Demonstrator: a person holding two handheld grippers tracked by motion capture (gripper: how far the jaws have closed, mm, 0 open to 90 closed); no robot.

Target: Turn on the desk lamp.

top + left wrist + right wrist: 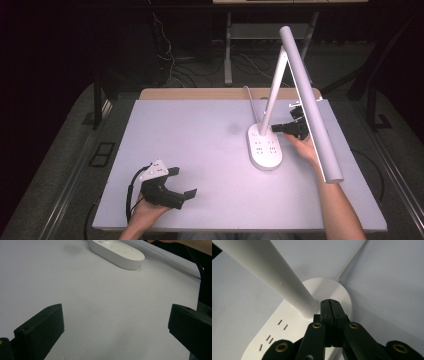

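Observation:
A white desk lamp stands on the table, its oval base (265, 145) carrying several sockets and its long tube head (311, 102) slanting toward the near right. In the right gripper view my right gripper (330, 302) is shut with nothing between its jaws, its tips over the base (287, 322) right beside the foot of the lamp's stem (274, 275). From above, the right gripper (276, 128) reaches the base from the right. My left gripper (183, 183) rests at the near left, open and empty, with the table between its fingers (40, 330).
The lamp's white cord (251, 102) runs from the base toward the table's far edge. The pale mat (190, 140) covers the tabletop. Cables and a metal stand leg (228, 50) lie on the dark floor beyond.

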